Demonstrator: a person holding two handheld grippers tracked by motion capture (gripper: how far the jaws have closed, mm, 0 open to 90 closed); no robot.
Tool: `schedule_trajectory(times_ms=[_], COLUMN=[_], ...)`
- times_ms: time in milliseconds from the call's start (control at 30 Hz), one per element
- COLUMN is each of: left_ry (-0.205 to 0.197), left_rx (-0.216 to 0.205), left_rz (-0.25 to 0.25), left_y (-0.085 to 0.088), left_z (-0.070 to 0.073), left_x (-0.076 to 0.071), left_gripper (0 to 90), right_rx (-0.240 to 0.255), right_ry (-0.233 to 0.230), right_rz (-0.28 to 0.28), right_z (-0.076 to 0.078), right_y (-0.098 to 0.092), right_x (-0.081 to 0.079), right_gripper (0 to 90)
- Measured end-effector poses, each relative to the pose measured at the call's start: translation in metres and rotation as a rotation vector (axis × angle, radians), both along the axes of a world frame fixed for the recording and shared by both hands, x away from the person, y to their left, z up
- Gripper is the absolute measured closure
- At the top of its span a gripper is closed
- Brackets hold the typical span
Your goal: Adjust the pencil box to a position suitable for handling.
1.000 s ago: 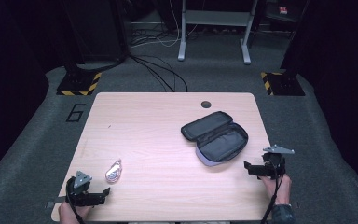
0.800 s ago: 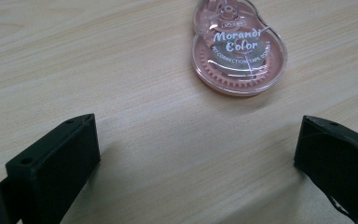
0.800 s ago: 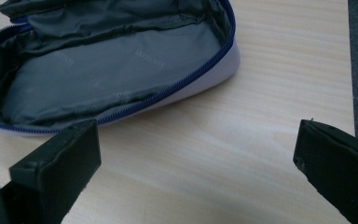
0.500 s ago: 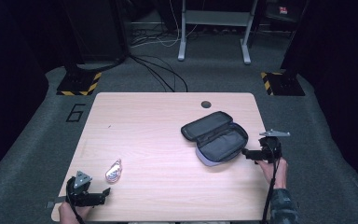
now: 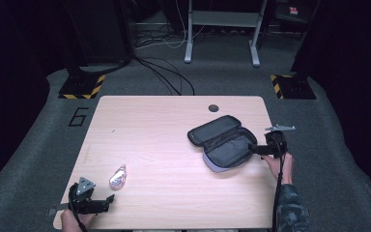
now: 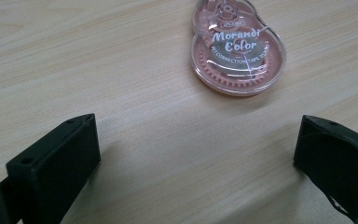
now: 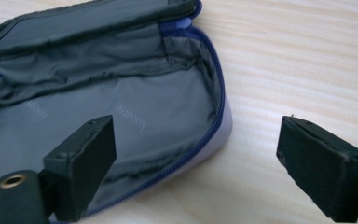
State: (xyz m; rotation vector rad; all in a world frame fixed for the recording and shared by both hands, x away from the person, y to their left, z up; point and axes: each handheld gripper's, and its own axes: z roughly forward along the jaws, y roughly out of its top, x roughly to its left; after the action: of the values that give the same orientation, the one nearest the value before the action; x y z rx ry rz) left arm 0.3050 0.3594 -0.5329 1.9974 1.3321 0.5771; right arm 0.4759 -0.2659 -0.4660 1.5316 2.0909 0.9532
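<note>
Pale wood grain covers the bench (image 5: 174, 135), where an open dark pencil case (image 5: 224, 141) lies toward the right edge, its grey lining and blue zip facing up. At the case's near right end sits the right gripper (image 5: 256, 150); its fingers (image 7: 81, 163) have just been closing a little yet stand wide, one above the lining, the other over bare wood beyond the case's rim, pressing on nothing. Near the front left corner rests the left gripper (image 5: 107, 199), fingers (image 6: 56, 158) spread wide and empty. Just ahead of it lies a pink correction tape dispenser (image 6: 237, 46), apart from both fingers.
</note>
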Motion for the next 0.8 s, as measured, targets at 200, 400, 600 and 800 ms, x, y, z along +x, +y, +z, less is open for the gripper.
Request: schedule_trajectory(times_ms=[200,400,600,800], left_ry=[0.000,-0.001,0.001,0.007], left_rx=[-0.001,-0.001,-0.002,-0.006], left_rz=[-0.002,-0.001,-0.003,-0.002], left_y=[0.000,0.000,0.000,0.000], left_z=[0.000,0.000,0.000,0.000], left_x=[0.000,0.000,0.000,0.000], left_gripper=[0.2,0.2,0.2,0.5], right_rx=[-0.024,-0.060,-0.071,-0.094], right_ry=[-0.001,0.023,0.058,0.072], right_rz=[-0.020,-0.021,-0.026,-0.040], right_z=[0.000,-0.006,-0.013,-0.017], right_y=[0.003,0.006,0.007,0.009], right_x=[0.018,0.035,0.043,0.044], right_gripper=[35.8,51.4,64.9,80.5])
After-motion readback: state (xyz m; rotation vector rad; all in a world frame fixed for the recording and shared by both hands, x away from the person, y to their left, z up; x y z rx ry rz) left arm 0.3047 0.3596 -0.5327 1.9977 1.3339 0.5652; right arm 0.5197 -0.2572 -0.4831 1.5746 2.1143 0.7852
